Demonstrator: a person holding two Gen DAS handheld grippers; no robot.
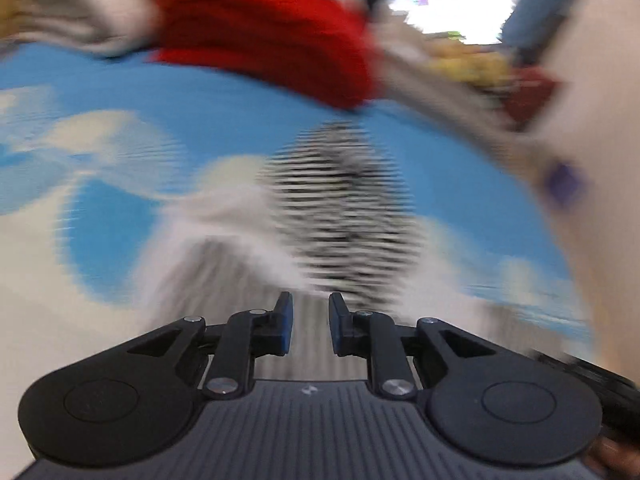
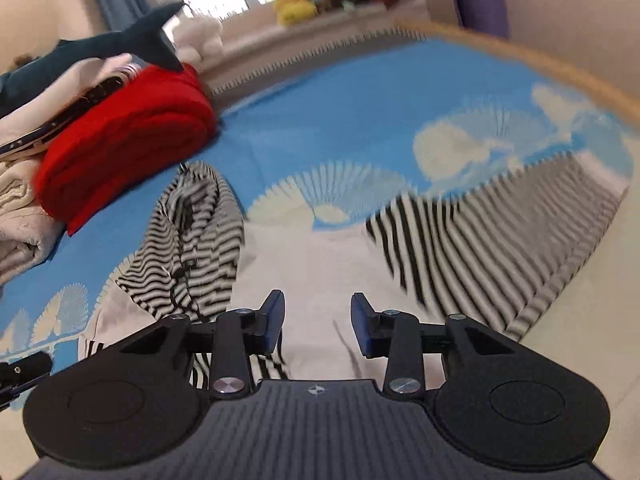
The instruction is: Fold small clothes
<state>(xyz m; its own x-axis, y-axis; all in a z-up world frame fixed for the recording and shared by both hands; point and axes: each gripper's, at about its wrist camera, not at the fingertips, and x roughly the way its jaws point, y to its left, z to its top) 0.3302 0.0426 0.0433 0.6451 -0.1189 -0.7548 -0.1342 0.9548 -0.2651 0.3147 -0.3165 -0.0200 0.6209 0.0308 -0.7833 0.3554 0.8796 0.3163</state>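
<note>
On the bed [image 2: 340, 92], just this side of the folded red blanket [image 2: 132, 140], lies the piece I have to fold: a small black-and-white striped garment [image 2: 192, 248], crumpled in a loose heap, with what looks like a pale panel of it [image 2: 312, 272] spreading away from the blanket toward a second striped section [image 2: 500, 240]; whether that is one garment or two I cannot tell. My judgement is that it will handle as light, limp knit cloth: no stiffness, nothing fragile, prone to sag, drag and bunch when lifted from one point. I would take it by a hem or shoulder seam at two well-separated corners, one per hand, pinching a single layer at the edge instead of the heap's middle. My right hand-held gripper [image 2: 318, 316] hangs over the pale panel, jaws apart and empty, nothing pressed between the blue pads [image 2: 276, 316]. My left hand-held gripper [image 1: 310, 320] stands on the near side of the striped heap from the blanket, in a badly smeared view; its jaws show a narrow gap and no cloth in it, so I read it as released.
</note>
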